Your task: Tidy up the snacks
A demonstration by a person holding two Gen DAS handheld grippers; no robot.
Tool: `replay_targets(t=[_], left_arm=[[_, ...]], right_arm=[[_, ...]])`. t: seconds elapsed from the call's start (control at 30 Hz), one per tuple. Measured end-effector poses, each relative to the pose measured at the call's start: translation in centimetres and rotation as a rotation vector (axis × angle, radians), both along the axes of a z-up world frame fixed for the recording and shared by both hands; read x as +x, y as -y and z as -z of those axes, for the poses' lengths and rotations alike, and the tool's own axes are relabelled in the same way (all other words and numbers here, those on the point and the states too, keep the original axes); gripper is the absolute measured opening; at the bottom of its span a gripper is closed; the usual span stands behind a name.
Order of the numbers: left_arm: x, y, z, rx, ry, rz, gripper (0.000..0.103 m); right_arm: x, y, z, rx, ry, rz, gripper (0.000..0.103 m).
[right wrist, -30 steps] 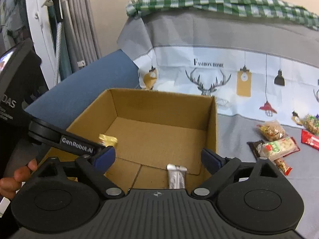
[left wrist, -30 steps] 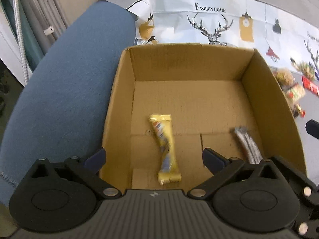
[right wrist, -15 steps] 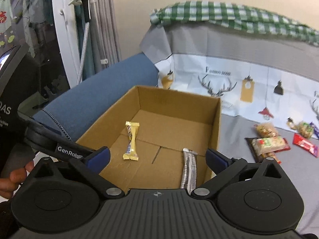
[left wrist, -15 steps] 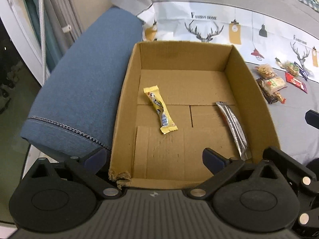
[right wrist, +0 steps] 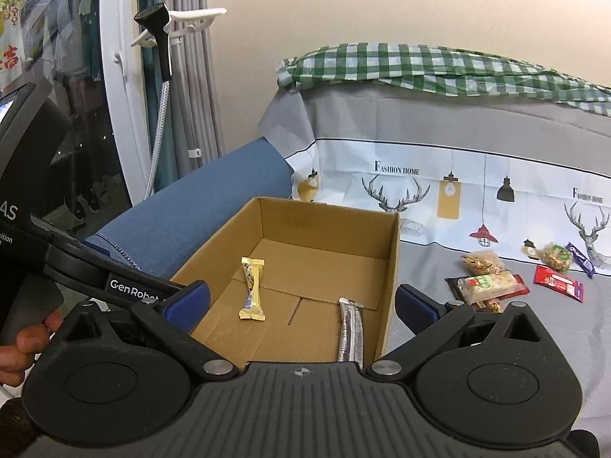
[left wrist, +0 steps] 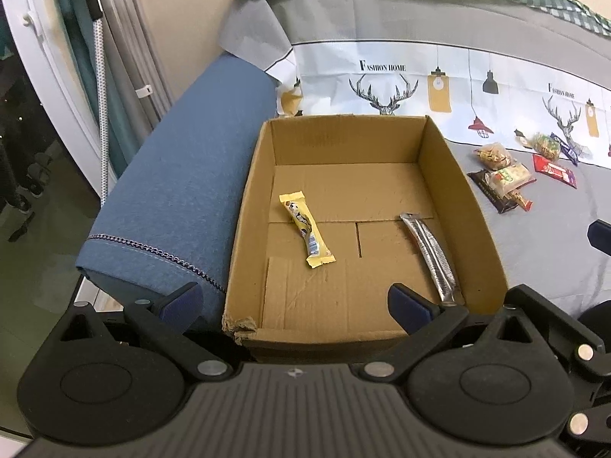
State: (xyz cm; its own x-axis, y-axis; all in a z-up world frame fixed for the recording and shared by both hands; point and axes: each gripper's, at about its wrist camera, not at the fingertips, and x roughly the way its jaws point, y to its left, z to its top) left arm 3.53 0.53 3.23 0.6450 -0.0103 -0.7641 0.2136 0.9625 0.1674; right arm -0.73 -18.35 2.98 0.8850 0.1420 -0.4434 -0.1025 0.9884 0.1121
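An open cardboard box sits on a grey printed cloth. Inside lie a yellow snack bar on the left and a silver snack bar on the right. Several loose snacks lie on the cloth to the right of the box. My left gripper is open and empty, above the box's near edge. My right gripper is open and empty, above the box's near right corner.
A blue upholstered armrest runs along the box's left side. A green checked cloth lies on the sofa back. A white rack with a steamer hose stands at the left. The left gripper's body shows at the left of the right wrist view.
Both grippers have pulled back and up from the box, so more of the box and room shows. The yellow bar now lies at rest in the box.
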Motion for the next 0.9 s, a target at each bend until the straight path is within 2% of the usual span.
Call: replay_targets(t=[0.33,0.9], left_arm=[[-1.3,-0.3,-0.8,0.010,0.036,0.003,0.103],[-1.2,0.5,-0.3,0.038,0.026,0.013,0.103]], right_arm=[[-1.5,0.0,-0.4,0.015,0.034,0.004,0.102],[-1.2,0.8,0.2,0.048,0.018,0.006,0.102]])
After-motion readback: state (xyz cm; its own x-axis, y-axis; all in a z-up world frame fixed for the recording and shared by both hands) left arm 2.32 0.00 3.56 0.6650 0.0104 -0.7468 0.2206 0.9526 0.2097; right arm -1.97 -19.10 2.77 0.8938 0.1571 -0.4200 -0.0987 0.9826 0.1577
